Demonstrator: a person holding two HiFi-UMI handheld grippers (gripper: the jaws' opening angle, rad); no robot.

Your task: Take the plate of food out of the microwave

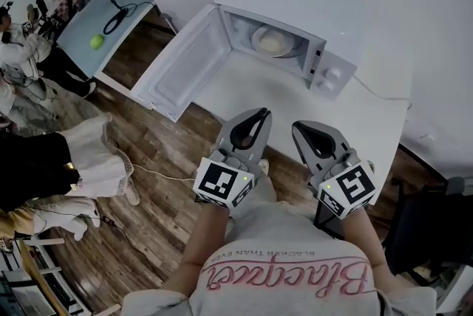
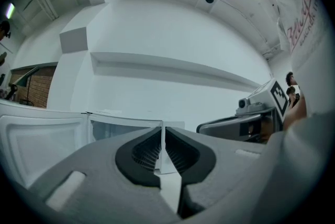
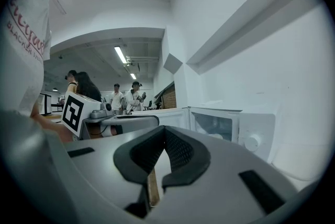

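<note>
A white microwave [image 1: 295, 19] stands on the white table [image 1: 244, 89] with its door [image 1: 181, 63] swung wide open to the left. Inside sits a pale plate of yellowish food [image 1: 272, 41]. My left gripper [image 1: 260, 114] and right gripper [image 1: 299, 128] hover side by side over the table's near edge, a short way in front of the opening. Both are shut and hold nothing. In the left gripper view the closed tips [image 2: 163, 129] point at the door [image 2: 36, 139] and the cavity [image 2: 123, 126]. In the right gripper view the closed tips [image 3: 165, 130] sit left of the microwave [image 3: 230, 126].
Wooden floor [image 1: 159, 189] lies left of and below the table. A grey-blue table [image 1: 111, 30] at the far left carries a green ball [image 1: 97, 41] and a black cable. People stand at the left edge. A dark chair [image 1: 425, 233] is at the right.
</note>
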